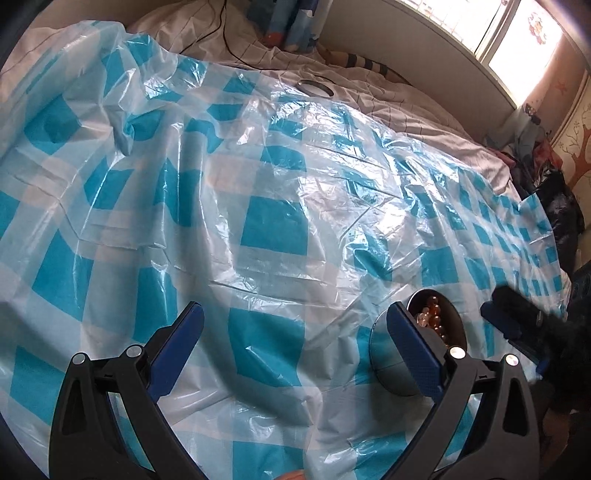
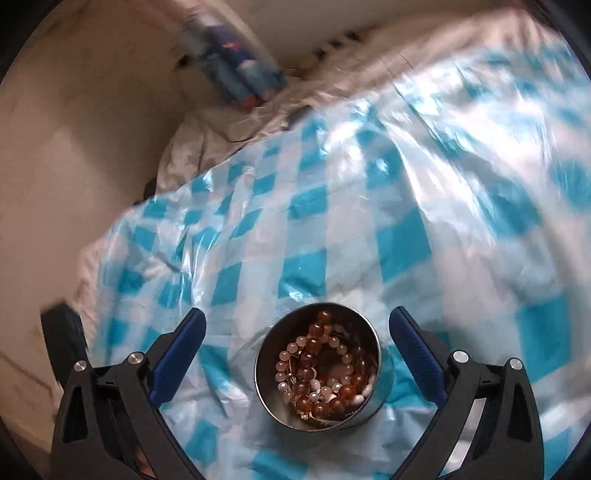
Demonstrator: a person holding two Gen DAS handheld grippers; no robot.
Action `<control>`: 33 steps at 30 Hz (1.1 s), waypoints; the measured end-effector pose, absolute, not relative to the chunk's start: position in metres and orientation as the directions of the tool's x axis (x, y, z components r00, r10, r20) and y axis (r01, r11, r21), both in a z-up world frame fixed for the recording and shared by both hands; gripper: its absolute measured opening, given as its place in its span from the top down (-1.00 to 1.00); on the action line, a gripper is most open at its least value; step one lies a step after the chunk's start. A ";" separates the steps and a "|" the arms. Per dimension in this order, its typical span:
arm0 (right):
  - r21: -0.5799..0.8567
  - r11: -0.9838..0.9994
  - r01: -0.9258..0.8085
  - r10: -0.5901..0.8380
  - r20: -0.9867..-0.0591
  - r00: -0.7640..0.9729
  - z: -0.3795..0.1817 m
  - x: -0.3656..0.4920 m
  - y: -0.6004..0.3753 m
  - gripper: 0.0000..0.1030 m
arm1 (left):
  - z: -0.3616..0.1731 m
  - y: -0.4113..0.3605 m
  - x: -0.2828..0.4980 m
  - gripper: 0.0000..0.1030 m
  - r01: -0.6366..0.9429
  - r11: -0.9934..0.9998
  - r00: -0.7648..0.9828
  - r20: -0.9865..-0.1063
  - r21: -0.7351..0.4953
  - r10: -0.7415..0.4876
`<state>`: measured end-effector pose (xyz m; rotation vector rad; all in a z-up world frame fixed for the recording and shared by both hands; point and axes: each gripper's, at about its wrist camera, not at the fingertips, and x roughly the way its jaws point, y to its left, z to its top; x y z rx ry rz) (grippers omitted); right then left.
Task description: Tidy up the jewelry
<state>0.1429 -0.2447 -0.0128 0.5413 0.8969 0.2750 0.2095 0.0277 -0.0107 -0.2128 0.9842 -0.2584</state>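
A round metal tin (image 2: pixel 317 410) stands on the blue-and-white checked plastic sheet (image 2: pixel 402 240). It holds amber and white bead jewelry (image 2: pixel 321 373). My right gripper (image 2: pixel 297 332) is open and empty, with the tin between its blue fingers (image 2: pixel 417 354) and slightly below them. In the left wrist view the tin (image 1: pixel 391 354) sits just behind the right finger (image 1: pixel 413 350) of my left gripper (image 1: pixel 295 328), which is open and empty. The right gripper's blue finger (image 1: pixel 498 321) shows to the tin's right.
A round metal lid (image 1: pixel 314 88) lies far back on the white bedding (image 1: pixel 406 107). A blue stuffed toy (image 1: pixel 291 22) and a black cable (image 1: pixel 221 40) lie at the bed's far end. Dark clothes (image 1: pixel 557 206) are piled at the right edge.
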 end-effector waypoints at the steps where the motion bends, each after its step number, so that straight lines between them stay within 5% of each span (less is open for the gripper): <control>1: 0.577 0.817 -0.006 0.474 -0.664 0.579 -0.018 0.145 -0.242 -0.78 | -0.010 0.029 0.210 -0.85 0.114 0.948 0.527 -0.791 -0.297 -0.312; 2: 0.594 0.804 -0.004 0.496 -0.667 0.556 -0.025 0.148 -0.240 -0.65 | -0.010 0.031 0.209 -0.85 0.111 0.947 0.525 -0.791 -0.302 -0.314; 3: 0.608 0.794 0.000 0.521 -0.680 0.516 -0.036 0.152 -0.237 -0.19 | -0.011 0.032 0.210 -0.85 0.107 0.945 0.522 -0.792 -0.308 -0.317; 6: 0.617 0.787 0.020 0.534 -0.697 0.479 -0.056 0.158 -0.235 0.57 | -0.010 0.034 0.210 -0.85 0.103 0.945 0.523 -0.791 -0.311 -0.317; 8: 0.652 0.757 0.032 0.559 -0.673 0.484 -0.058 0.157 -0.243 0.75 | -0.010 0.035 0.210 -0.85 0.100 0.943 0.522 -0.790 -0.317 -0.321; 16: 0.764 0.645 -0.033 0.631 -0.508 0.586 -0.028 0.138 -0.266 0.76 | -0.007 0.023 0.207 -0.85 0.174 0.928 0.509 -0.777 -0.329 -0.370; 22: 0.819 0.565 -0.099 0.648 -0.366 0.668 -0.001 0.123 -0.292 0.76 | 0.000 -0.037 0.196 -0.85 0.452 0.848 0.469 -0.735 -0.276 -0.489; 33: 0.834 0.543 -0.093 0.623 -0.326 0.712 0.010 0.116 -0.315 0.76 | -0.029 -0.084 0.204 -0.84 0.525 0.836 0.411 -0.813 -0.158 -0.412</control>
